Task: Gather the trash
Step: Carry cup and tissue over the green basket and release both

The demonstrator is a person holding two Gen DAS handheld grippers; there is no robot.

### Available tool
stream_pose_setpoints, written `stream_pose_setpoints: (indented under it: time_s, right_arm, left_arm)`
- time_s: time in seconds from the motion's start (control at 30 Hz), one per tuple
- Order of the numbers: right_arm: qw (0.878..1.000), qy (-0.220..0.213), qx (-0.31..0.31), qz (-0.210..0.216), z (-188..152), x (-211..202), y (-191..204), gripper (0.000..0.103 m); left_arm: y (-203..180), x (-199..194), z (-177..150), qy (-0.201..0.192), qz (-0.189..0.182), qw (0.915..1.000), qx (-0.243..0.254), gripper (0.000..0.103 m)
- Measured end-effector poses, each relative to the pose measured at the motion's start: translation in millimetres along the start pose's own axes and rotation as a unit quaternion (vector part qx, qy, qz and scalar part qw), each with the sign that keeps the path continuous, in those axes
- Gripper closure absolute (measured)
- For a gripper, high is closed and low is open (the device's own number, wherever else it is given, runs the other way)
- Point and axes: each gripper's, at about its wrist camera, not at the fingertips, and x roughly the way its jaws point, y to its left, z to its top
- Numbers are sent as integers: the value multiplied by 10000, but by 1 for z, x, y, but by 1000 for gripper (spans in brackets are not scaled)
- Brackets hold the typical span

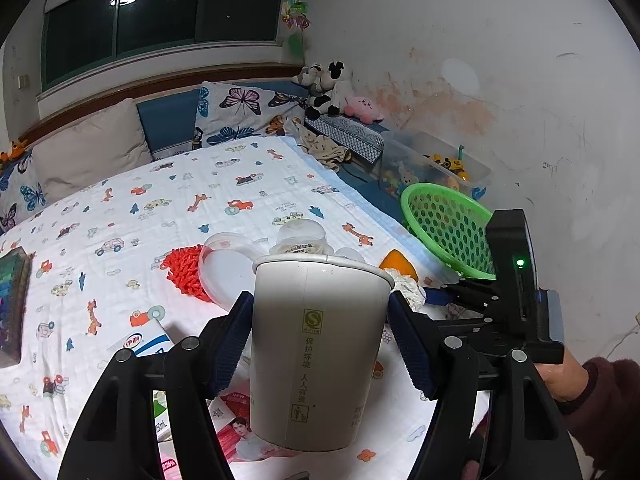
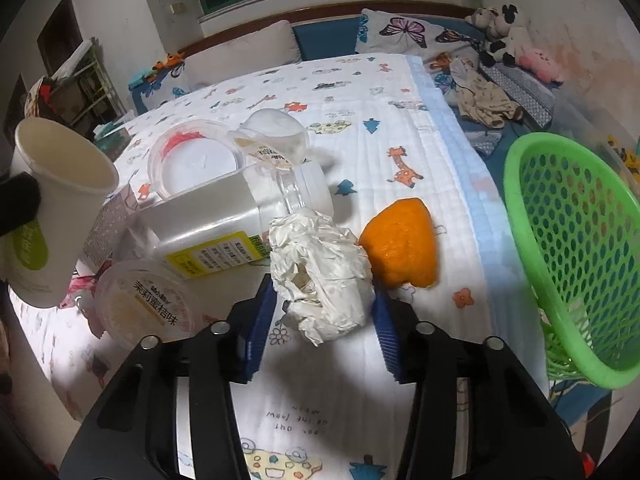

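Note:
My left gripper [image 1: 319, 299] is shut on a white paper cup [image 1: 320, 352], its blue pads pressing both sides and holding it upright above the bed. The same cup [image 2: 60, 200] shows at the left of the right wrist view. My right gripper [image 2: 323, 296] is shut on a crumpled white tissue [image 2: 320, 276] that lies on the printed sheet. An orange peel [image 2: 400, 240] sits just right of the tissue. A clear plastic bottle [image 2: 224, 232], a labelled jelly cup [image 2: 148, 304] and empty clear tubs [image 2: 200, 156] lie to the left.
A green perforated basket [image 2: 572, 248] stands tilted at the bed's right edge, close to the wall. A red fluffy item [image 1: 188, 268], a milk carton [image 1: 148, 340] and printed packets lie on the sheet. Pillows, plush toys and a clear toy box [image 1: 436, 168] line the far side.

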Motion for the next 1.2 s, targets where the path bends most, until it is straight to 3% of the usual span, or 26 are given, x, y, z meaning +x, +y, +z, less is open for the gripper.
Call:
stream_pose_setpoints:
  time_s: [0.4, 0.5, 0.7, 0.97, 1.2]
  right_arm:
    - [9965, -361, 457, 604, 3, -57, -23, 58]
    - [9956, -489, 574, 556, 5, -71, -34, 58]
    - [9942, -722, 791, 74, 5, -94, -69, 58]
    - [9869, -704, 1213, -798, -7, -101, -139, 57]
    - [9806, -553, 1524, -1104, -19, -96, -184, 54]
  left_arm:
    - [-24, 12, 16, -71, -130, 9998, 146, 37]
    - [-32, 16, 23, -88, -184, 9996, 198, 37]
    - [-53, 29, 35, -50, -297, 9989, 347, 37]
    - [-88, 57, 48, 103, -460, 9970, 616, 37]
    - [-118, 85, 64, 262, -698, 9947, 710, 37]
